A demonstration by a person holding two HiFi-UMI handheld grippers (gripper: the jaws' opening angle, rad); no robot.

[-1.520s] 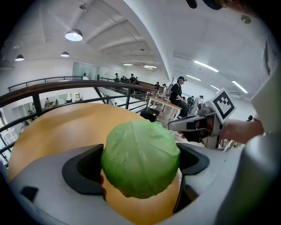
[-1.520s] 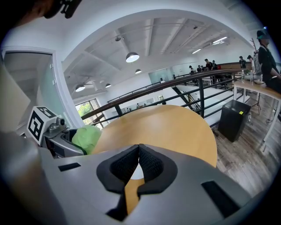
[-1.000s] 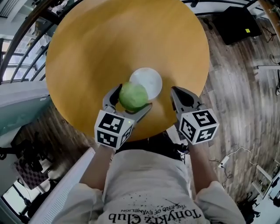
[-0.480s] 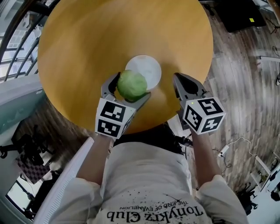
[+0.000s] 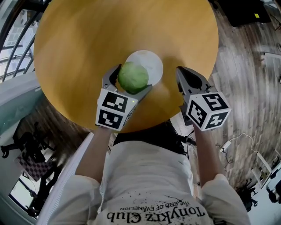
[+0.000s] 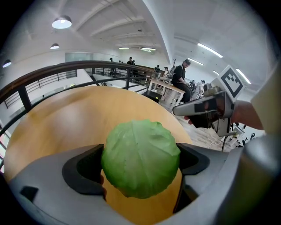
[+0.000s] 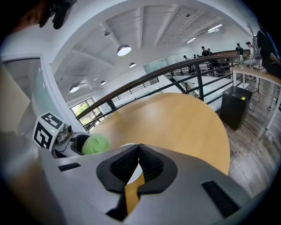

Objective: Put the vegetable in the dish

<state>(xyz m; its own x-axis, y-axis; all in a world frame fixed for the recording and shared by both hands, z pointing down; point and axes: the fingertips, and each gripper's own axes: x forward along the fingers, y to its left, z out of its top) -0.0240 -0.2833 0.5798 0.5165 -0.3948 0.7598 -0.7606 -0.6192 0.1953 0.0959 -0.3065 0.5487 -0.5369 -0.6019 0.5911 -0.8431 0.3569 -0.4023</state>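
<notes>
A round green cabbage (image 5: 133,77) is held above the wooden table, clamped between the jaws of my left gripper (image 5: 131,80). It overlaps the near-left rim of a white dish (image 5: 150,63) in the head view. In the left gripper view the cabbage (image 6: 140,158) fills the gap between the grey jaws and hides the dish. My right gripper (image 5: 181,71) hovers to the right of the dish, shut with nothing in it. In the right gripper view its jaws (image 7: 139,151) meet, and the cabbage (image 7: 95,144) shows at the left.
The round wooden table (image 5: 88,39) has a near edge just under both grippers. A dark box (image 5: 246,11) stands on the plank floor at the far right. A railing (image 6: 66,70) runs behind the table. People stand at desks (image 6: 180,79) far off.
The left gripper has carried the cabbage a little farther from the table's near edge, still at the dish's near-left rim. The right gripper keeps its place beside it, still shut.
</notes>
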